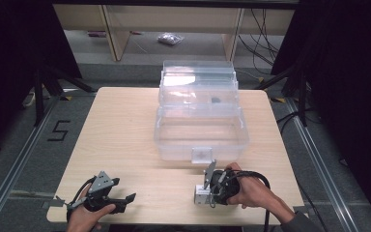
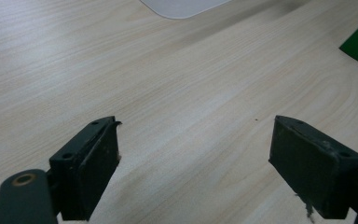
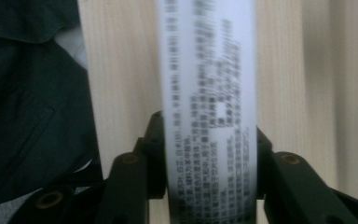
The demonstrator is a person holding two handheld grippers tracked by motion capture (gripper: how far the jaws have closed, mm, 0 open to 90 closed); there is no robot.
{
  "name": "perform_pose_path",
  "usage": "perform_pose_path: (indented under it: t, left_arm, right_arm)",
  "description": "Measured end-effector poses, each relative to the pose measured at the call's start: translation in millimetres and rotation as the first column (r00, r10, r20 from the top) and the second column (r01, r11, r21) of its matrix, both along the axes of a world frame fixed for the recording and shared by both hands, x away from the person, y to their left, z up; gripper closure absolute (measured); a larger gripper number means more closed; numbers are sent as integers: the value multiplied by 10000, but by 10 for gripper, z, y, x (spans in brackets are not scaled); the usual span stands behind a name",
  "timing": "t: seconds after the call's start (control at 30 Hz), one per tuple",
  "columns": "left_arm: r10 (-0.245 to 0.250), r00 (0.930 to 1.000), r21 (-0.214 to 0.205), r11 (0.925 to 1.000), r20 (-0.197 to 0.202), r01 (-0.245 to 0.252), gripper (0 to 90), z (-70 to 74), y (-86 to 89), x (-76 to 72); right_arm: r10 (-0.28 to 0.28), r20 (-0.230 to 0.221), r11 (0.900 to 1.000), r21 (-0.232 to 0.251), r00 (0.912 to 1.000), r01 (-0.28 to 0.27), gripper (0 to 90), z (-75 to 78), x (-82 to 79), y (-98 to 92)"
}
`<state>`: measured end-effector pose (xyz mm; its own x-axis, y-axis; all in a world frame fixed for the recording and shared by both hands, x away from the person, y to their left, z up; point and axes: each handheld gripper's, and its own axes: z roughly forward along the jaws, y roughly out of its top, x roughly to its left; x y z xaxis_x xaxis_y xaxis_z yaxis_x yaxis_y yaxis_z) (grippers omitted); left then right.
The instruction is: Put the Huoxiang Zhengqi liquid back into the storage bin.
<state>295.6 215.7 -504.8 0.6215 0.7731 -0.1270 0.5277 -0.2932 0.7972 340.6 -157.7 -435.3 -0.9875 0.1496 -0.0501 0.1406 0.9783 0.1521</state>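
The surface lies pale and bare under both my tongs. Ahead of them, on its far half, sits the clear bin, lid thrown back, its front wall just beyond my right tongs.

Those right tongs are clamped on a white box. In the right gripper view the box runs straight out between the pads, printed with small dark text, one black pad pressed to each long side. It sits low on the surface, at the near edge, right under my right hand.

My left tongs rest well off to the left of the box, jaws apart with nothing between them; in the left gripper view there is plain wood between the two pads.

The step in hand, as I judge it, is to lift the box and carry it forward into the bin. To do it well I should keep the squeeze even so the slick card does not twist, raise it straight up before moving, clear the bin's front wall and latch with room to spare, and let go only once it is low inside. The left tongs can stay put.
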Motion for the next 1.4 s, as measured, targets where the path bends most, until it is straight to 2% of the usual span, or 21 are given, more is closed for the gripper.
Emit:
perform_pose_path:
  t: [0.07,0.1,0.2,0.23,0.27,0.3,0.37,0.43,0.5,0.53,0.63,0.73,0.77,0.8,0.9,1.07,1.17,1.2,1.23,1.3,1.4]
  left_arm:
    - [7,10000,99,10000,-21,-7,151,6,4,-3]
    - [-16,10000,3,10000,12,16,151,0,3,0]
    - [-7,10000,-66,10000,24,7,151,0,3,2]
    - [8,10000,-78,10000,18,-8,151,-1,3,2]
    - [8,10000,-78,10000,18,-8,151,-1,3,2]
    - [3,10000,-78,10000,19,-3,151,-1,3,2]
    - [-7,10000,-60,10000,15,7,151,-2,1,3]
    - [-28,10000,-21,10000,53,28,151,3,4,0]
    - [-36,10000,-20,10000,52,36,151,4,4,0]
    - [-35,10000,-18,10000,56,35,151,4,4,0]
    - [-55,10000,-26,10000,47,55,151,2,4,2]
    - [-40,10000,-54,10000,82,41,151,-4,1,3]
    - [-28,10000,-12,10000,65,29,151,-1,1,2]
    - [13,10000,107,9999,-18,-13,151,9,2,-4]
    - [-65,10000,-19,10000,51,65,151,0,1,2]
    - [0,10000,66,10000,19,0,151,4,2,-1]
    - [-63,9999,-89,9999,114,64,151,-10,-4,8]
    - [-63,9999,-89,9999,114,64,151,-10,-4,8]
    - [-57,9999,-96,9999,123,58,151,-10,-3,8]
    - [-35,10000,-86,10000,60,36,151,-5,-3,7]
    - [-68,10000,-48,10000,49,68,151,-5,1,7]
  right_arm:
    - [-43,-153,9998,-180,9999,40,647,23,-14,25]
    - [429,-58,9991,-29,9991,-429,648,13,8,24]
    - [454,-246,9990,-19,9987,-455,649,32,9,31]
    - [143,-368,9999,-50,9992,-145,649,60,-3,29]
    - [143,-368,9999,-50,9992,-145,649,60,-3,29]
    - [463,-246,9989,61,9986,-462,649,84,29,28]
    - [481,-299,9988,115,9984,-478,649,94,38,26]
    - [294,-329,9991,-300,9990,-304,649,165,45,30]
    - [196,-276,9992,-356,9994,-205,648,195,43,32]
    - [794,-178,9968,-98,9967,-796,648,218,104,27]
    - [274,-212,9996,-91,9994,-276,649,292,106,13]
    - [803,-10,9967,101,9968,-803,649,344,165,5]
    - [178,-73,9998,-10,9998,-178,649,417,140,-2]
    - [153,-56,9999,-36,9999,-154,649,445,144,-3]
    - [511,146,9985,168,9986,-513,649,520,205,-14]
    - [296,216,9992,275,9993,-302,650,633,234,-20]
    - [652,325,9972,354,9973,-663,650,711,279,-20]
    - [652,325,9972,354,9973,-663,650,711,279,-20]
    - [305,308,9989,346,9991,-315,650,768,268,-27]
    - [563,374,9978,333,9977,-575,650,816,285,-22]
    - [353,392,9982,473,9986,-372,651,888,281,-31]
